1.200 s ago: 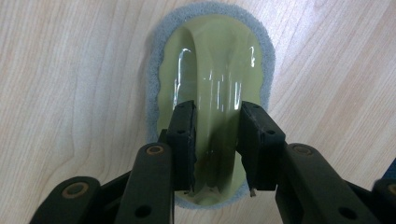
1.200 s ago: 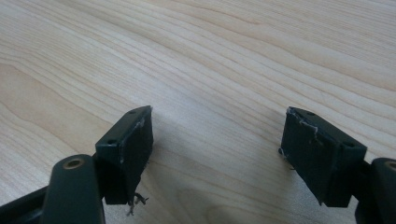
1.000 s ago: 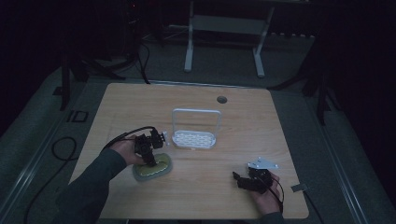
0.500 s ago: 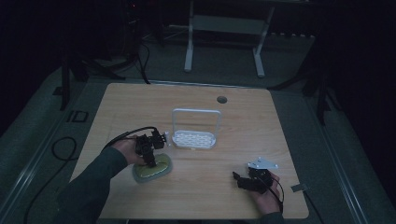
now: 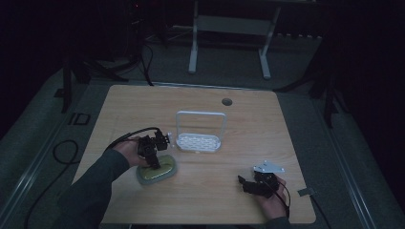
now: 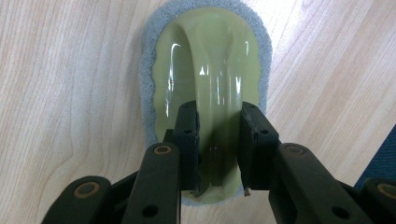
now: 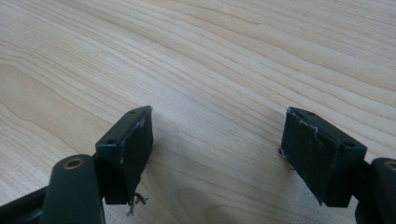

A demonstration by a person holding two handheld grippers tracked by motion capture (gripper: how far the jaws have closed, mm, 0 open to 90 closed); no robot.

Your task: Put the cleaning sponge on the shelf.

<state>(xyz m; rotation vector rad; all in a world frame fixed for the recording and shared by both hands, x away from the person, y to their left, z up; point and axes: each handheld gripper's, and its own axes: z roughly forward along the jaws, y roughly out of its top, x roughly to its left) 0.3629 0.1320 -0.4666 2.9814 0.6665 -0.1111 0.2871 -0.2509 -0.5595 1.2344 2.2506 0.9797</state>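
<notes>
The left claw (image 6: pixel 218 149) points down at a scrubbing pad (image 6: pixel 205 70) lying flat on the wooden counter (image 5: pixel 248 114), toward the person's left and near the front edge. The pad has a glossy yellow-green plastic top with a raised ridge running along its middle for a handle, and a grey fuzzy layer showing all round underneath. In the left gripper view the two black jaws stand on either side of that ridge at its near end, partly closed and set close against its flanks; they have just been closing, with the ridge between them, and the pads look to be pressing on it. In the high view the left claw (image 5: pixel 154 160) sits right over the pad (image 5: pixel 165 172), with its cable looping back over the hand. Just beyond the pad, near the middle of the counter, stands a small white rack (image 5: pixel 198 142) with a tall loop handle. The right claw (image 7: pixel 217 154) rests low over bare wood at the front right, well apart from the pad, its jaws wide apart with nothing between them
</notes>
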